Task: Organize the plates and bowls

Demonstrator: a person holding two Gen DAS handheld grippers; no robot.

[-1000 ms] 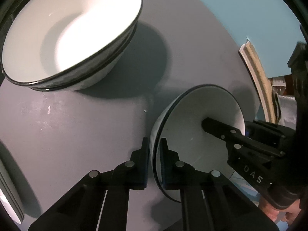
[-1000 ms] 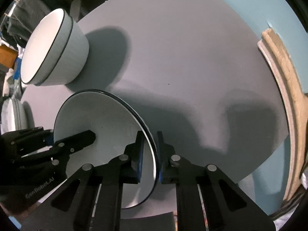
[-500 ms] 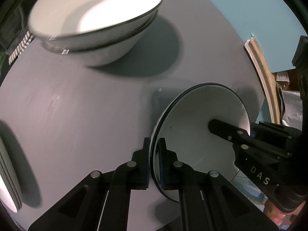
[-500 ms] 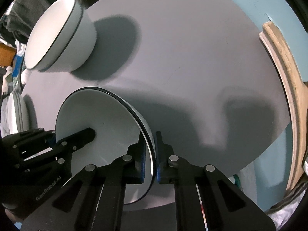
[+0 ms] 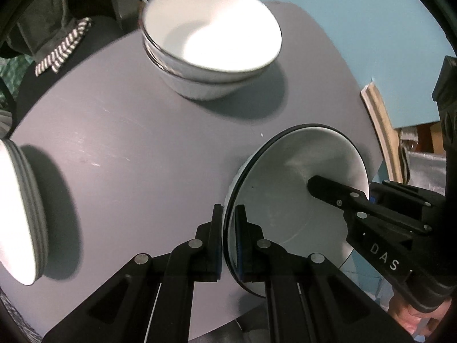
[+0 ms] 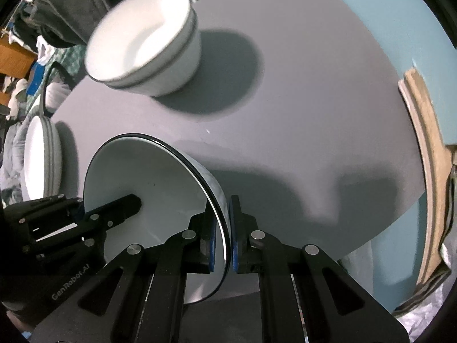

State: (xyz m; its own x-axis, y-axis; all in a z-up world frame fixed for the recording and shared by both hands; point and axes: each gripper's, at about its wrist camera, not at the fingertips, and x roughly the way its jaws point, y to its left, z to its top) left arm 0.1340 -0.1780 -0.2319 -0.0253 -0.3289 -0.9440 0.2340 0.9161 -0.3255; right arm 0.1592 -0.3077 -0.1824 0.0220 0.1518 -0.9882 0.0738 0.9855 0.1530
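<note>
A white bowl with a dark rim (image 5: 288, 194) is held above the grey round table (image 5: 137, 154) by both grippers. My left gripper (image 5: 228, 237) is shut on its left rim. My right gripper (image 6: 222, 234) is shut on its right rim, and the bowl shows in the right wrist view too (image 6: 160, 194). A stack of two white bowls (image 5: 211, 43) stands at the table's far side; it also shows in the right wrist view (image 6: 145, 43). A stack of white plates (image 5: 20, 214) sits at the left edge, also in the right wrist view (image 6: 40, 157).
A blue wall (image 5: 357, 23) lies beyond the table. A wooden curved frame (image 6: 425, 154) leans at the right. Dark clothing and a striped cloth (image 5: 60, 48) lie behind the table at the far left.
Both grippers have pulled back and up with the held bowl. The stacked bowls now look farther away, and the plate stack has come more into view at the left.
</note>
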